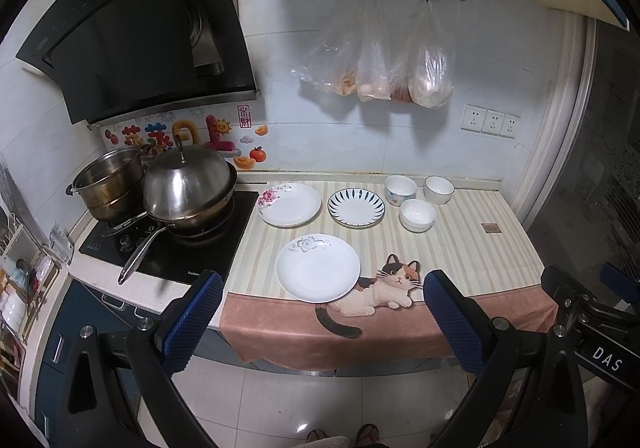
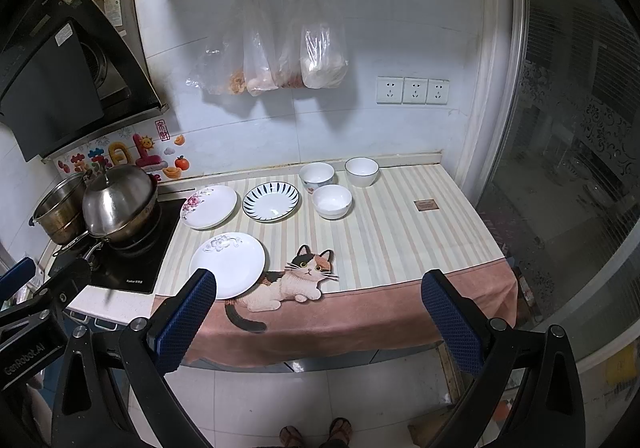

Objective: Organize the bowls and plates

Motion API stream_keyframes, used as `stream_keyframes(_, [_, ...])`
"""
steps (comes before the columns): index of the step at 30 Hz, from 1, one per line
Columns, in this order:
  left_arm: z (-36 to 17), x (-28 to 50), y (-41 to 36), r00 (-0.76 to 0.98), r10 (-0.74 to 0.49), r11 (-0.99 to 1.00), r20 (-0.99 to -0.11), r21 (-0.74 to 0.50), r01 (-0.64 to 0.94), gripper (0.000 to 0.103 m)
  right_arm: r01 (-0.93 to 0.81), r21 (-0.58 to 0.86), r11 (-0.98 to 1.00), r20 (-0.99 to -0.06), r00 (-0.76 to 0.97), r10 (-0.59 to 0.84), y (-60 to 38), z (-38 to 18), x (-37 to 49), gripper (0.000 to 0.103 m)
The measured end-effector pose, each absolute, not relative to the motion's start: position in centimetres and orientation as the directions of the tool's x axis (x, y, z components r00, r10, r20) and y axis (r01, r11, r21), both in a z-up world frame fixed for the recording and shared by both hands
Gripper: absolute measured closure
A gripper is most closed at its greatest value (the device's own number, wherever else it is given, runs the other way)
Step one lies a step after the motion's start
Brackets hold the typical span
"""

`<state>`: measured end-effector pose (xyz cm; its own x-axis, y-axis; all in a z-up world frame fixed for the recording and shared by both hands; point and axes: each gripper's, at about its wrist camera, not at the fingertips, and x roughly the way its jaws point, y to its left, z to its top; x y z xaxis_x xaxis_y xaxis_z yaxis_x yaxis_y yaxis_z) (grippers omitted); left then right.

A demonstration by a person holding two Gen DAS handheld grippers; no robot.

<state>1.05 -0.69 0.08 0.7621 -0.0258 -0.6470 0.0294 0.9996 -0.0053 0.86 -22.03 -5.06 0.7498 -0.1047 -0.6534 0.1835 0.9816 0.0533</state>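
Observation:
Three plates lie on the striped counter cloth (image 1: pixel 460 248): a white plate with a grey flower (image 1: pixel 318 268) (image 2: pixel 227 265) near the front edge, a plate with a pink flower (image 1: pixel 291 204) (image 2: pixel 209 206) behind it, and a blue-striped plate (image 1: pixel 356 207) (image 2: pixel 271 202) to its right. Three white bowls (image 1: pixel 417 214) (image 2: pixel 331 201) stand grouped at the back right. My left gripper (image 1: pixel 322 288) is open and empty, held in front of the counter. My right gripper (image 2: pixel 318 286) is also open and empty, in front of the counter.
A stove (image 1: pixel 172 248) at the left carries a lidded pan (image 1: pixel 188 188) with a long handle and a steel pot (image 1: pixel 110 184). A range hood (image 1: pixel 140 28) hangs above. Plastic bags (image 1: pixel 380 60) hang on the back wall. A glass door (image 2: pixel 580 168) stands at the right.

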Motion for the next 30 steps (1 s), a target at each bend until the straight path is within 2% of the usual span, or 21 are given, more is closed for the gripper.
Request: stream_keyframes(30, [-0.24, 1.51, -0.84, 0.764, -0.031, 1.0, -0.645, -0.017, 0.026, 0.0, 0.184, 0.059, 0.981, -0.648, 0.755, -0.102, -21.21, -4.77, 1.06, 0.0])
